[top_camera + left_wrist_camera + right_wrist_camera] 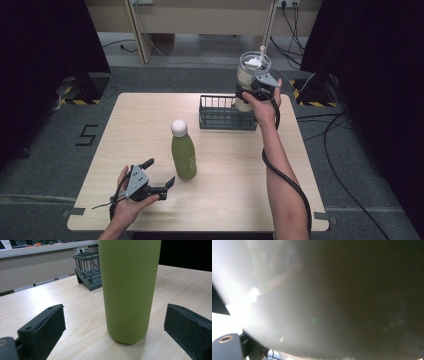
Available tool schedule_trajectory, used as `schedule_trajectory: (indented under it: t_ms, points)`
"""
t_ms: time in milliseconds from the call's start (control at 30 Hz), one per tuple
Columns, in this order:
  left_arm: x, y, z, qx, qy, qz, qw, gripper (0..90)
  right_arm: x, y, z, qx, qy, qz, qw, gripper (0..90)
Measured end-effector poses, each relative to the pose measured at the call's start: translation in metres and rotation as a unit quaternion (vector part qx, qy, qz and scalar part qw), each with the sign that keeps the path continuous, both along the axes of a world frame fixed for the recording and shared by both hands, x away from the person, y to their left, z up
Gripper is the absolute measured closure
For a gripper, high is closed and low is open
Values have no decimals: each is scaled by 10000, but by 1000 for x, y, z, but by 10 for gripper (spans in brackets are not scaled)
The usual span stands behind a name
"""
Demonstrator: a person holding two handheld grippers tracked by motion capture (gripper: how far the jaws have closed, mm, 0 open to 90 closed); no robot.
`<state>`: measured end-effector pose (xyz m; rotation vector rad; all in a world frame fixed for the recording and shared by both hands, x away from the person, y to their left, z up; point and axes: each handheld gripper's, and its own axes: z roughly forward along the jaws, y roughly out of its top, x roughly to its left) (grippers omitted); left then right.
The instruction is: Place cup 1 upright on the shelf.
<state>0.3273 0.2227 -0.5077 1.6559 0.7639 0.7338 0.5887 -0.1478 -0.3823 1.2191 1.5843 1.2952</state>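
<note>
Left tongs wide apart; right tongs clamp tumbler.

A green bottle with a round white cap is seen standing upright near the middle of the light wooden table. A dark wire rack is set at the far side of the table, well apart from the bottle. A pale tumbler with a clear lid and a straw is held up at the rack's right end.
</note>
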Motion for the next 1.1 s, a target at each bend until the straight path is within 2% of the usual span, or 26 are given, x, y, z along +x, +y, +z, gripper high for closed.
schedule_trajectory:
  t_ms: [333, 1100]
  points:
    - [0, 1, 0, 1, 4, -2, 10000, 27, 5, 5, -8, -103, 74, 2, 9999, 102]
    - [0, 0, -1, -10, 17, -17, 10000, 29, 9, 7, -37, -199, 342, -70, 9992, 102]
